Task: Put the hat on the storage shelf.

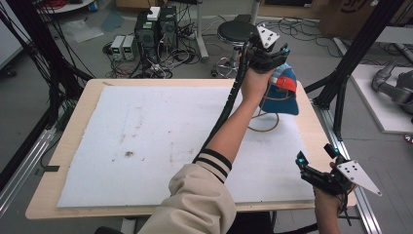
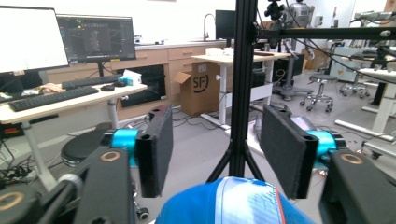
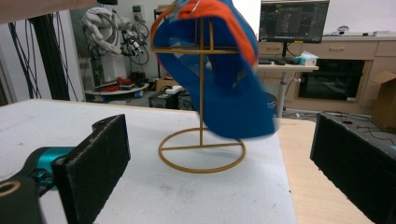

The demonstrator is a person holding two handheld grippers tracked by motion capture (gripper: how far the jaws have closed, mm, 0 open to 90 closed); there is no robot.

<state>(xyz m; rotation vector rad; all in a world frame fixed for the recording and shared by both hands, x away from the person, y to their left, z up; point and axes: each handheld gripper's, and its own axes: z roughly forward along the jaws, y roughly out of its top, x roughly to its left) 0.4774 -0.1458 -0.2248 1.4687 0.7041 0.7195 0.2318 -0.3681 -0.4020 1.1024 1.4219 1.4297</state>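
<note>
Two grippers at work over a white-padded table (image 1: 146, 146), one high and far, one low and near. Left gripper (image 1: 272, 53) raised at the far right of the table, just above a blue and orange cap (image 1: 282, 90) hung on a thin gold wire stand (image 3: 201, 135) — jaws spread wide in the left gripper view, nothing between them, the cap's crown (image 2: 233, 203) directly below and between the pads. Right gripper (image 1: 316, 165) held off the near right corner, well apart from the cap, jaws likewise wide and empty, pointed toward the stand from the near side. Cap draped over the stand's top, brim hanging down toward the right edge of the table, stand's ring base flat on the padding, post upright. Long axis of the cap running roughly top to bottom along the post. Left hand (image 1: 254, 83) plainly the nearer — any grab likely a straight drop onto the crown, with the light stand liable to tip if pulled sideways.
</note>
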